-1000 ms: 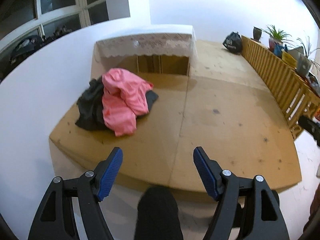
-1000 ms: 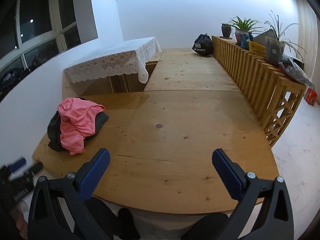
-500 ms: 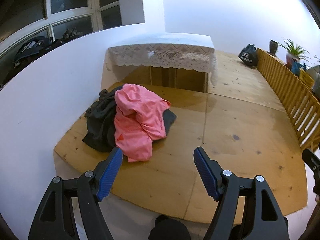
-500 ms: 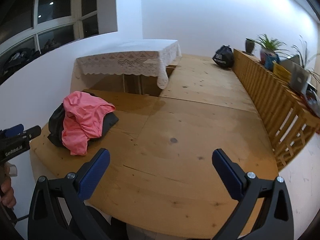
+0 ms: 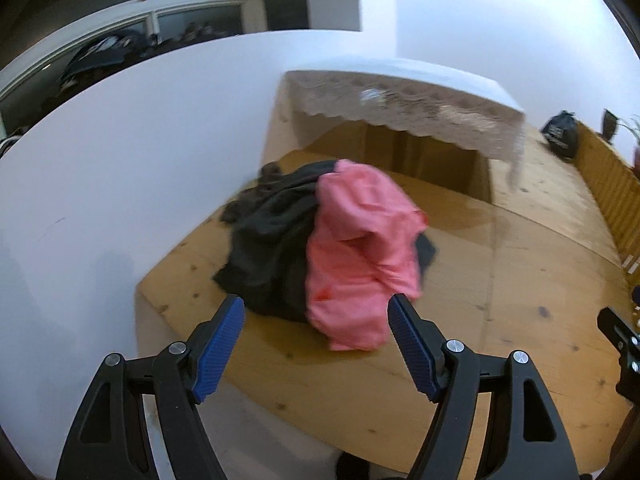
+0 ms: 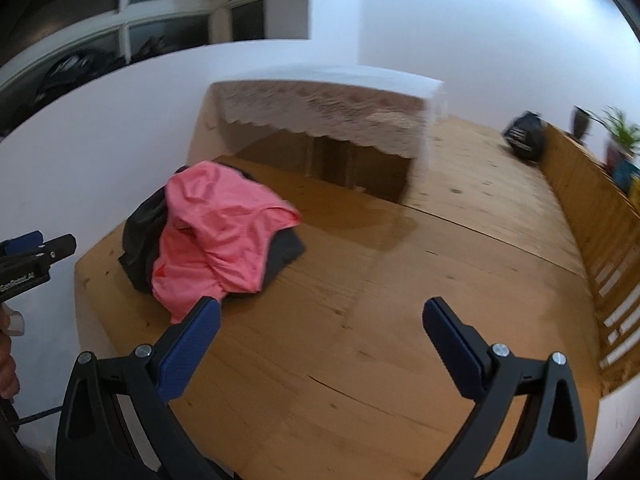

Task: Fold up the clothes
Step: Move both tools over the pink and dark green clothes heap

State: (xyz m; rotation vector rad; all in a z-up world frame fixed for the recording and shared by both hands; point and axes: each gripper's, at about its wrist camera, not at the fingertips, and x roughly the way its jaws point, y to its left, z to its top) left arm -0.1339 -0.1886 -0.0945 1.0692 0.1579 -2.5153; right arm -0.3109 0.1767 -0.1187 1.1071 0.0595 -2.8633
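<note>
Just ahead of the left gripper (image 5: 316,340), a crumpled pink shirt (image 5: 360,248) lies draped over a dark garment (image 5: 272,240) on the wooden platform (image 5: 520,300). Both jaws stand wide and empty. Left of the right gripper (image 6: 320,344), also wide, sits the same pile; beyond it, a lace-covered table (image 6: 328,108).

A wooden platform (image 6: 400,300) of plywood panels carries a dark garment (image 5: 272,248) near the white wall (image 5: 140,160), with a pink garment (image 5: 360,248) draped over it. Well away from the wall, a black bag (image 6: 524,140) sits on the boards.
</note>
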